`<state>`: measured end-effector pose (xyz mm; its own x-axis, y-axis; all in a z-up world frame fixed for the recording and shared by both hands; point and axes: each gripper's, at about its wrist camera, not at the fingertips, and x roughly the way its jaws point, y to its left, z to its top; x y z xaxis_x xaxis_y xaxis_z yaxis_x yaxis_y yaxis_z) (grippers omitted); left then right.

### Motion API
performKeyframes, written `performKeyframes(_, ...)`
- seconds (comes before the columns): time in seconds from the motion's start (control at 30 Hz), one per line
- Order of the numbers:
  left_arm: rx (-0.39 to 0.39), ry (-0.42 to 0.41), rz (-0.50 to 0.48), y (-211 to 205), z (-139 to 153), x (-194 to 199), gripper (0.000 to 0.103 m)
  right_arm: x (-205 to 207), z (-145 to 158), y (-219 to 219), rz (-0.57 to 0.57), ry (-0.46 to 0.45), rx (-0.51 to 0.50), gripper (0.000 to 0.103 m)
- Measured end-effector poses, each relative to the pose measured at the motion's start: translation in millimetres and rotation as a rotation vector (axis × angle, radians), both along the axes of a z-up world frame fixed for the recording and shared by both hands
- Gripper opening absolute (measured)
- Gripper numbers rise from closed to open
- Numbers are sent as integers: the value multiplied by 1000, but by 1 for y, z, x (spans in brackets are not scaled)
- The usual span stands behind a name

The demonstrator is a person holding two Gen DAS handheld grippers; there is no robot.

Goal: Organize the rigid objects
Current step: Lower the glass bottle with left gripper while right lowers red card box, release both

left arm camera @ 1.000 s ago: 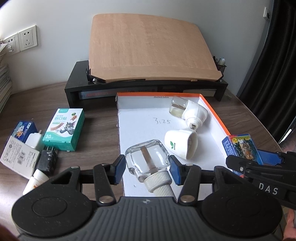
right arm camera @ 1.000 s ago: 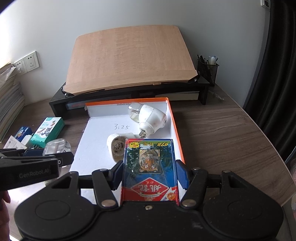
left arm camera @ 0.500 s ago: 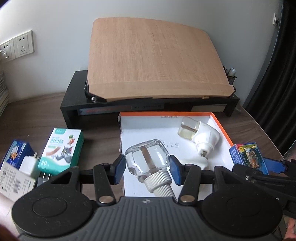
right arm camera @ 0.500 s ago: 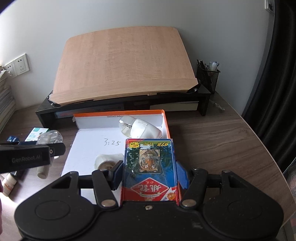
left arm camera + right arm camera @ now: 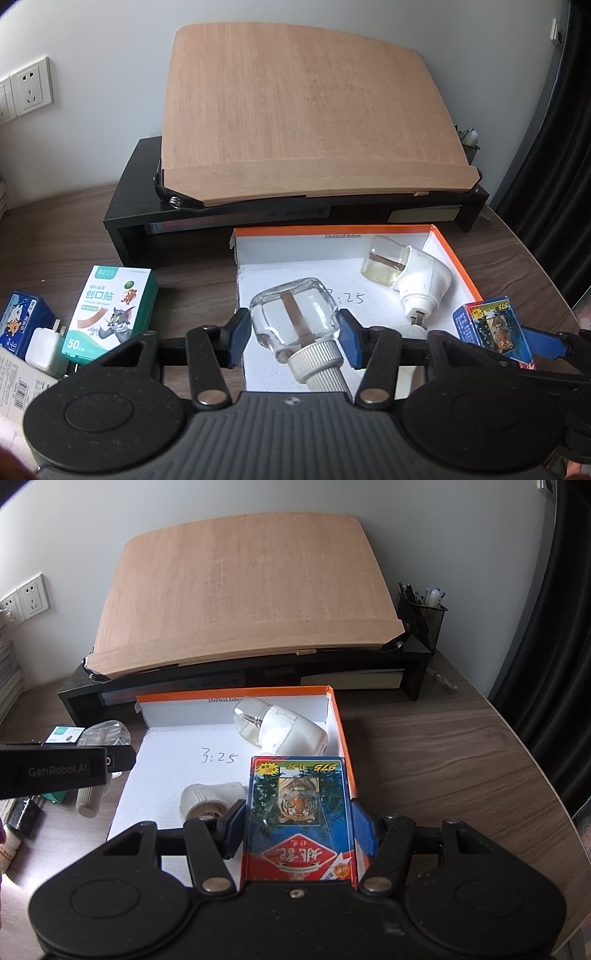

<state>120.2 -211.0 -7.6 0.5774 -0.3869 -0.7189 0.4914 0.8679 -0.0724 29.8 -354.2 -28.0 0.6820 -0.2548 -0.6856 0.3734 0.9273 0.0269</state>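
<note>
My left gripper is shut on a clear glass bottle with a ribbed white cap, held over the near left part of the orange-rimmed white box. My right gripper is shut on a blue and red card box with a tiger picture, held at the box's near right corner. In the box lie a white plug-in unit with a bottle and a white plug-in shell. The bottle also shows in the right wrist view, and the card box in the left wrist view.
A black desk riser with a slanted wooden board stands behind the box. Left of the box lie a green plaster box, a blue box, a white charger and a white carton. A mesh pen holder stands at back right.
Both grippers have lifted and drawn back from the box with their objects still held. The plug-in shell now sits lower, partly behind the grippers.
</note>
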Motion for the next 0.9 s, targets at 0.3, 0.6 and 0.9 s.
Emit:
performKeyframes(0.3, 0, 19, -17, -9, -9, 13, 51, 5, -1, -3, -26, -7, -4, 71)
performKeyframes(0.6, 2, 38, -57, -34, -23, 31, 51, -14, 9, 3, -35, -51, -50, 72)
performKeyframes(0.9, 2, -7, -53, -31, -18, 17, 69, -30, 13, 14, -42, -62, -72, 72)
